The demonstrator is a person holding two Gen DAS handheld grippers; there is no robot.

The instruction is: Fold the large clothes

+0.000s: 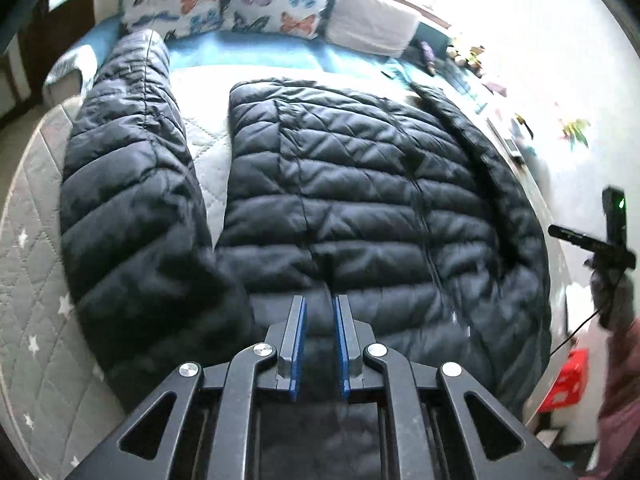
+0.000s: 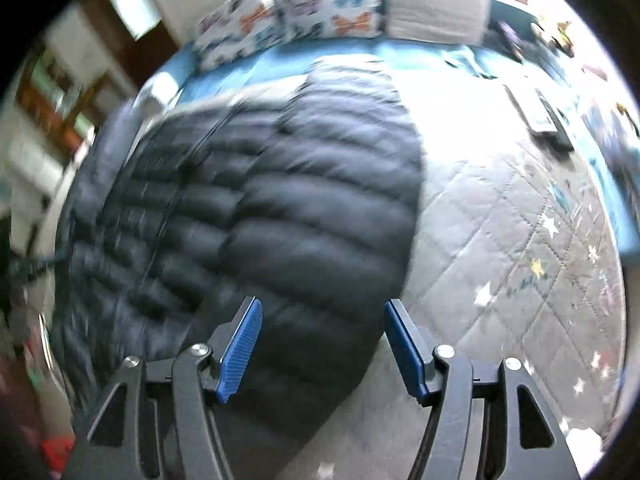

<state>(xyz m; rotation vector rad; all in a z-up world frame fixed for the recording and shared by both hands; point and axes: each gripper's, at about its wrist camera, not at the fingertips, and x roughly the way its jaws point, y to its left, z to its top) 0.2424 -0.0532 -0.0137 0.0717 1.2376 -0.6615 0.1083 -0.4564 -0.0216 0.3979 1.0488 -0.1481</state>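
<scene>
Left wrist, navy quilted puffer jacket (image 1: 360,184) spread flat, left hand-held gripper (image 1: 320,300) pinching its fabric.

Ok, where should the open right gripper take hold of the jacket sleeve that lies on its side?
Probably the cuff end of the right sleeve, the far tip near the butterfly pillows. Come from the bare quilt side: the sleeve lies flat beside the jacket body, so the right gripper can pinch its free edge and fold it inward.

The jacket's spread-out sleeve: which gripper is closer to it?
Left. The left gripper sits at the jacket beside that sleeve; the right gripper is over the jacket's other side.
</scene>
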